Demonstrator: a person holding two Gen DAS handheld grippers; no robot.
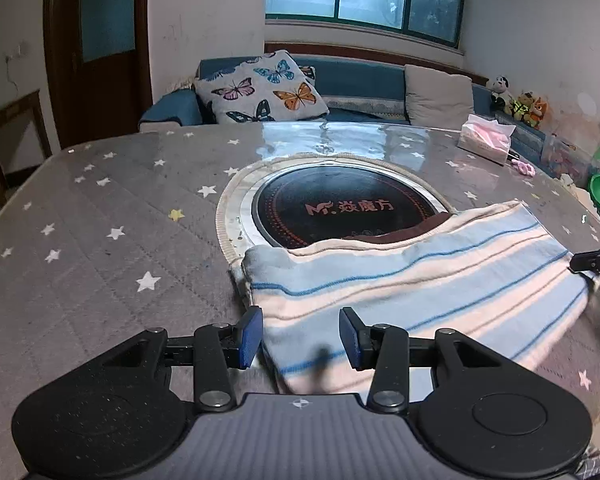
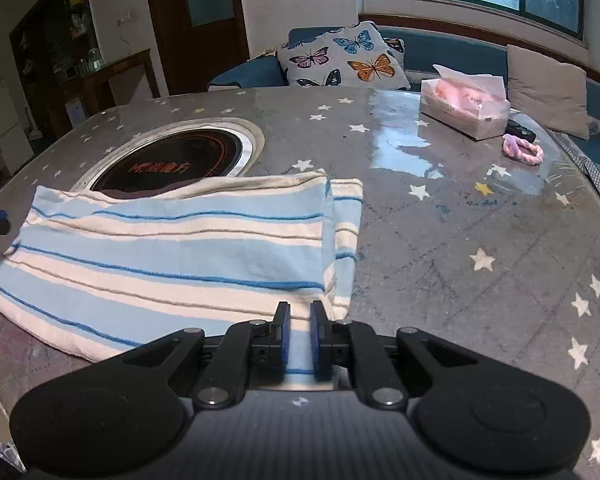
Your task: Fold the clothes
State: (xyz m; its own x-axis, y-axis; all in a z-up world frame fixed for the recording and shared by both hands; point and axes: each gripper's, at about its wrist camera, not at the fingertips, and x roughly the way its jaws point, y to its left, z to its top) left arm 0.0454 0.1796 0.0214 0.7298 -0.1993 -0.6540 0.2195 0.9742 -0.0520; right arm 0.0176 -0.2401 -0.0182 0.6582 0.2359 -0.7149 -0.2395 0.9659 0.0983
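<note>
Star-printed grey tabletop (image 1: 100, 216) carries a striped folded garment (image 1: 420, 280), long axis running 9 to 3 o'clock, overlapping the round inset cooktop (image 1: 340, 208) at 12. Left tool (image 1: 300, 336) gapes wide over its near-left corner; right tool (image 2: 299, 334) stands nearly closed, seemingly pinching the near-right hem. Tissue box (image 2: 464, 108) holds pink tissues.

A folded garment (image 2: 172, 256) is laid flat on the table (image 2: 460, 240), its far edge overlapping the round hob (image 2: 172, 160) set into the tabletop. To its right, near the far edge, a tissue box (image 2: 464, 106) is placed, with a hair tie (image 2: 522, 150) just beside it. A cushion (image 2: 344, 56) is propped on the sofa (image 2: 440, 52) behind the table.
</note>
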